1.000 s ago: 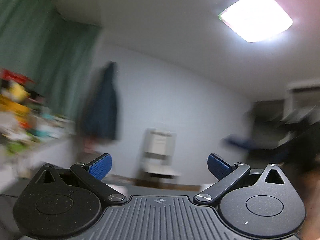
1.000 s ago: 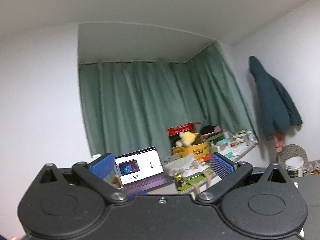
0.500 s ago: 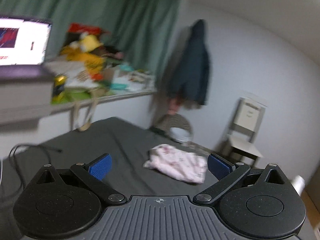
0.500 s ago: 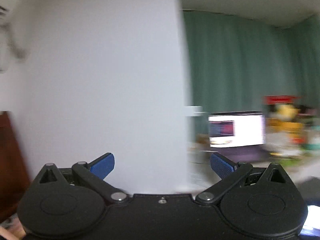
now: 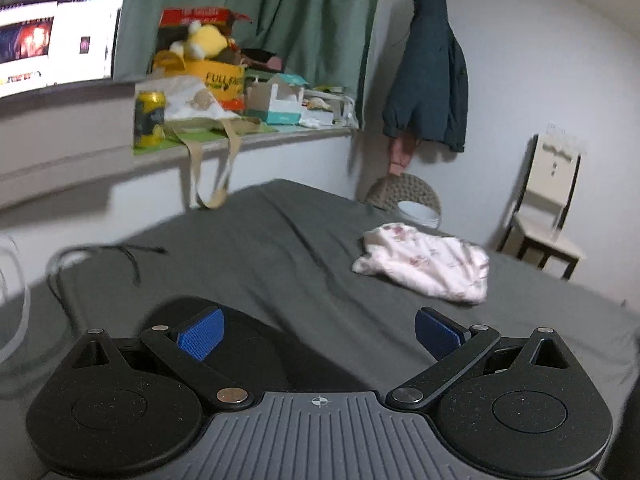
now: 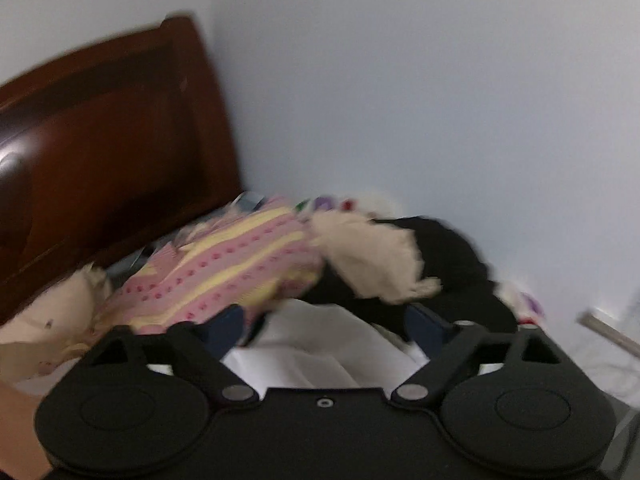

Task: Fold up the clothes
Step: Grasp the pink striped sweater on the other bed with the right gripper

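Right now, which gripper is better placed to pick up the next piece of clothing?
Probably the right gripper: it is open right at the clothes pile. The left gripper, also open, faces only a distant white floral garment.

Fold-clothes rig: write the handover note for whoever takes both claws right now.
Left claw: open, empty, above the dark grey bedsheet.
Right claw: open, empty, facing the heap of unfolded clothes by the brown wooden headboard; a white garment lies between its fingers, not gripped.
Things: heap includes a pink-and-yellow striped garment, a beige garment and a black garment. A white floral garment lies bunched on the sheet.
Done: whether the floral garment is folded is unclear.
Left: pull pieces from the heap and fold them on the sheet.
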